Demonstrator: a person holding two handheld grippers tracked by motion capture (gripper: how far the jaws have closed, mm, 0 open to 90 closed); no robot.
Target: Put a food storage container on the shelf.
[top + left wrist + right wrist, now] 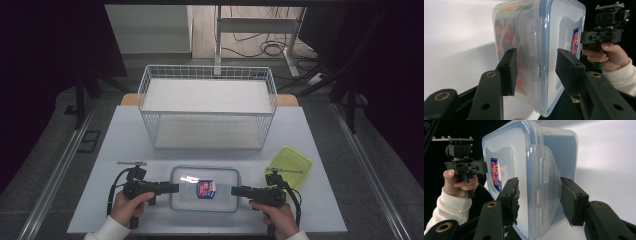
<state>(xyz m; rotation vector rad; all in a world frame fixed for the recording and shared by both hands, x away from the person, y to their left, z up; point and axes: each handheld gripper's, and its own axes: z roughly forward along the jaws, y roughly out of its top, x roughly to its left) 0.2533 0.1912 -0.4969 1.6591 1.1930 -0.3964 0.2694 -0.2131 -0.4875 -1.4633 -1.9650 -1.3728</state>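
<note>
Jaws of both grippers straddle the clear lidded container point(205, 189) at its end latches — the left gripper point(172, 188) at one end, the right gripper point(236, 190) at the other, whether pressing I cannot tell. The container sits on the worktop point(125, 135) — before a wire basket point(207, 107), near a green lid point(290, 164).

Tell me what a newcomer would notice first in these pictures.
The clear lidded box at the table's near edge, with a gripper at each end: the left gripper and the right gripper each straddle an end latch. Behind it stands a white wire basket, and a green lid lies at the right.
</note>
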